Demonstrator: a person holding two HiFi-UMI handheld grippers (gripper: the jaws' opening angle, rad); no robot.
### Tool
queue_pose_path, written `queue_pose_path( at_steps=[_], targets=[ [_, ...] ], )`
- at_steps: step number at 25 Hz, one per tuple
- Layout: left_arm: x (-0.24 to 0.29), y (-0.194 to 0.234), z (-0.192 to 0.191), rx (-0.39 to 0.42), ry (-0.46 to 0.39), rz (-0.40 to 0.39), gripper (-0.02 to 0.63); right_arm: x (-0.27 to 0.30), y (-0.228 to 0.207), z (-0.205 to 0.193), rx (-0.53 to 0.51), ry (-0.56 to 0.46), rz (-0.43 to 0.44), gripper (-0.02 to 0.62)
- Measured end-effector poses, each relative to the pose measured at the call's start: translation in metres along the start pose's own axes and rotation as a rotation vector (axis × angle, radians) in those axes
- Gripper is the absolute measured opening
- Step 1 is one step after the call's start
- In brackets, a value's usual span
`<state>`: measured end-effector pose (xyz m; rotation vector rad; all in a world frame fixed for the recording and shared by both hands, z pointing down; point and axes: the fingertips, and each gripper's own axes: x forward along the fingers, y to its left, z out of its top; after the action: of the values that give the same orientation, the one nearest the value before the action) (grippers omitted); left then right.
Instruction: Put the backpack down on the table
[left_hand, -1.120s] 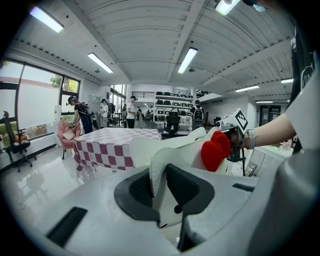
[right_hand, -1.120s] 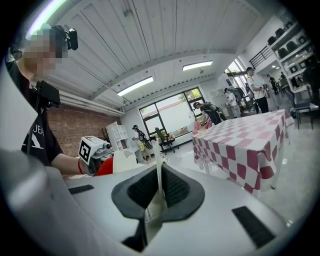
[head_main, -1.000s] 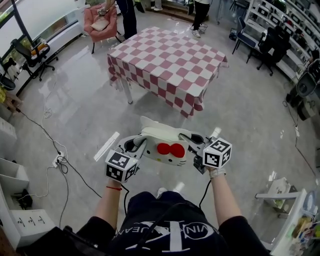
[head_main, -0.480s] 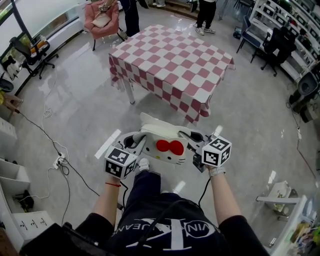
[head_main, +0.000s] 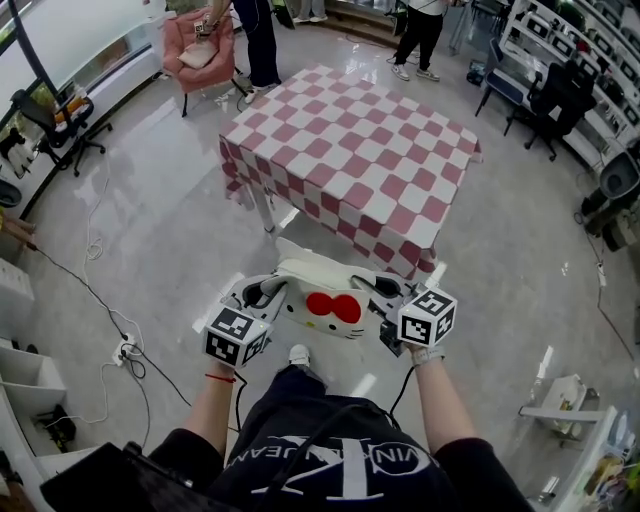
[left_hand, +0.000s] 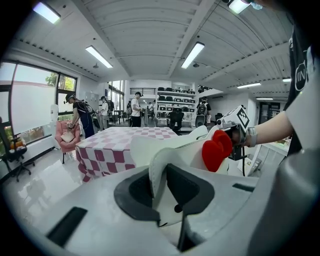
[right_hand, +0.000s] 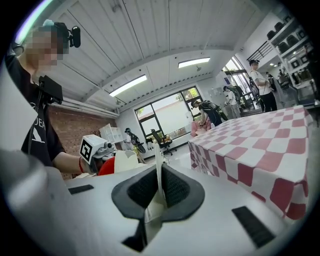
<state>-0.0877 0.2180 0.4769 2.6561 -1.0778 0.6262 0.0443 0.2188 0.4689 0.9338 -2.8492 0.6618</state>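
White backpack (head_main: 314, 274) bears a red bow (head_main: 335, 308)

The head view looks steeply down from above the person onto the floor (head_main: 150, 230), with the tabletop (head_main: 350, 150) ahead, near the top. The left tool (head_main: 262, 292) view sits close behind its jaws, facing across to the right tool (head_main: 392, 290). The right tool view faces back the other way. All three views share the backpack (head_main: 325, 300) and the tabletop.
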Motion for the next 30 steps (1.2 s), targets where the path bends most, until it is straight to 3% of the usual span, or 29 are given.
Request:
queue_pose_path(
  at_steps=[19,30],
  targets=[
    [0.045,0.126,0.042,0.101,-0.004,-0.045,0.063,0.105,-0.06,0.058,0.012,-0.046,-0.053,0.011],
    [0.076,0.181,0.072,0.075,-0.052,-0.038,0.063,0.146,-0.095,0.1,-0.028,-0.037,-0.081,0.011]
  ],
)
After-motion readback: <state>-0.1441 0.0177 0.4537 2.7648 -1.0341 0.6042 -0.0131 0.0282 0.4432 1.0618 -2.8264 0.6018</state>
